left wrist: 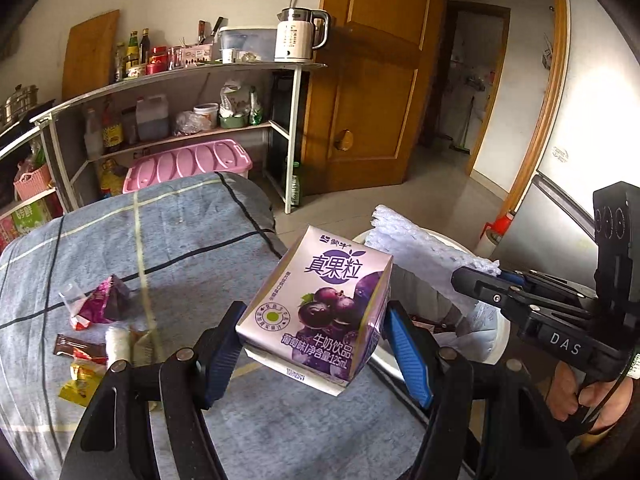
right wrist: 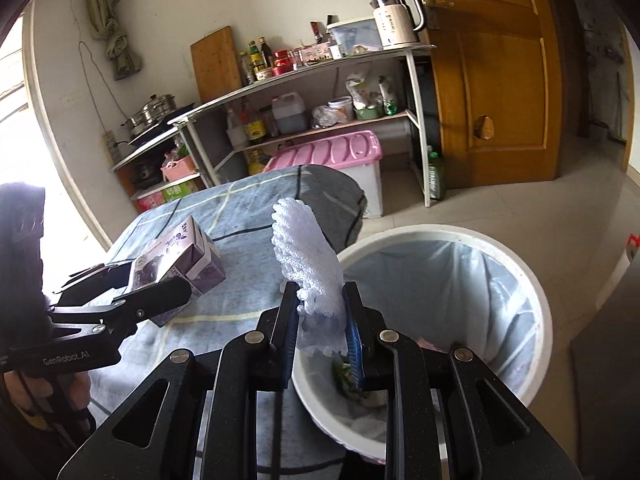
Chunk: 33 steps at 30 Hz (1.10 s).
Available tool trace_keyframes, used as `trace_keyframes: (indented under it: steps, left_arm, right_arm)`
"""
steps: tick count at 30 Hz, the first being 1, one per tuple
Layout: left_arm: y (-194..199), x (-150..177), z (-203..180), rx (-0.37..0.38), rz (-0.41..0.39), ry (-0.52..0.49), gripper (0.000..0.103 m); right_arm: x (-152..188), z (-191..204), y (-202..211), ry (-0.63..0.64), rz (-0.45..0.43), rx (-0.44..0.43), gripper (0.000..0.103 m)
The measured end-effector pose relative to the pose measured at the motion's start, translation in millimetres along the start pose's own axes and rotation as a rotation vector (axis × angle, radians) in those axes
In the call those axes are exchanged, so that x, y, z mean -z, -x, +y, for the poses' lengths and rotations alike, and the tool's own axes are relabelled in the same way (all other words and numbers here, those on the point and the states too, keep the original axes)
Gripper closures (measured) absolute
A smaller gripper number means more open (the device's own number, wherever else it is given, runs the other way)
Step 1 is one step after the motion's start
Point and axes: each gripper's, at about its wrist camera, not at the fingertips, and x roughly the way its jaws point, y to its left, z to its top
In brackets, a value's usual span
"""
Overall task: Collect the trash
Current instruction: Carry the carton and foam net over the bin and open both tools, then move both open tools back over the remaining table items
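- While the left tool (left wrist: pixel 312 344) squeezes a purple milk box (left wrist: pixel 320 304) between its two fingers, the box sits in the lower middle of the left view, tipped a little, above the edge of the desk (left wrist: pixel 180 232).
- Grapes are printed on the front of the box.
- The desk has a blue checked cloth on it.
- Near the lower left of that view, small wrappers (left wrist: pixel 100 300) lie on the cloth: a pink one, a red-brown one and a yellow one.
- The right tool (right wrist: pixel 322 336) is closed tight on a piece of white foam net (right wrist: pixel 308 256), which stands up between its fingers in the middle of the right view.
- The foam is held over the near rim of a white bin (right wrist: pixel 532 280), which fills the lower right of that view.
- The bin has a pale plastic bag inside, and some trash lies at the bottom.
- The bin stands just beside the desk.
- Shelves (right wrist: pixel 320 76) with bottles stand by the wall in the upper part of both views, and a kettle (right wrist: pixel 400 20) sits on top.
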Motion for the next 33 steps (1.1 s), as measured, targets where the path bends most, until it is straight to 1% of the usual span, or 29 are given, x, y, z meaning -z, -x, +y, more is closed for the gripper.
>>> trace_keyframes:
  steps: [5, 7, 9, 12, 15, 18, 21, 22, 23, 25, 27, 30, 33]
  left_arm:
    - [-25.6, -2.2, -28.0, -0.003, 0.037, -0.047, 0.034]
    - [-34.3, -2.1, -40.8, -0.001, 0.044, -0.072, 0.034]
    - [-44.2, -2.8, -49.6, 0.023, 0.058, -0.080, 0.034]
    - [-59.1, -2.5, -65.3, 0.015, 0.078, -0.109, 0.034]
    - [-69.3, -3.1, -74.2, 0.028, 0.090, -0.109, 0.034]
    - [-77.8, -3.4, -79.8, 0.040, 0.105, -0.108, 0.033]
    - [-83.3, -3.8, -80.6, 0.043, 0.112, -0.094, 0.033]
    - [-84.6, -3.9, -80.8, 0.042, 0.113, -0.091, 0.033]
    - [-84.8, -3.7, -81.4, 0.048, 0.110, -0.093, 0.033]
    - [-84.3, -2.7, -82.6, 0.051, 0.107, -0.095, 0.033]
    - [-84.2, -3.0, -82.6, 0.045, 0.107, -0.093, 0.033]
    - [-81.1, -2.6, -80.3, 0.055, 0.104, -0.081, 0.033]
    - [-74.4, -2.4, -77.5, 0.043, 0.091, -0.075, 0.033]
  right_arm:
    - [7.4, -24.5, -0.1, 0.008, 0.020, 0.095, 0.080]
    - [10.8, -35.3, -2.7, -0.008, 0.037, 0.111, 0.080]
    - [15.2, -45.4, -4.8, -0.017, 0.050, 0.134, 0.080]
    - [18.4, -59.4, -10.2, -0.031, 0.073, 0.164, 0.080]
    - [21.7, -71.2, -15.7, -0.045, 0.098, 0.201, 0.080]
    - [23.8, -79.2, -19.0, -0.065, 0.121, 0.200, 0.079]
    - [24.6, -80.5, -19.0, -0.067, 0.125, 0.209, 0.073]
    - [24.6, -80.2, -18.5, -0.066, 0.123, 0.209, 0.064]
    - [24.5, -80.0, -18.2, -0.066, 0.121, 0.206, 0.052]
    - [25.4, -81.8, -16.3, -0.071, 0.111, 0.203, 0.042]
    - [25.5, -82.4, -15.2, -0.078, 0.107, 0.206, 0.042]
    - [24.9, -80.3, -12.8, -0.085, 0.100, 0.205, 0.042]
    - [22.6, -75.6, -10.4, -0.080, 0.090, 0.199, 0.042]
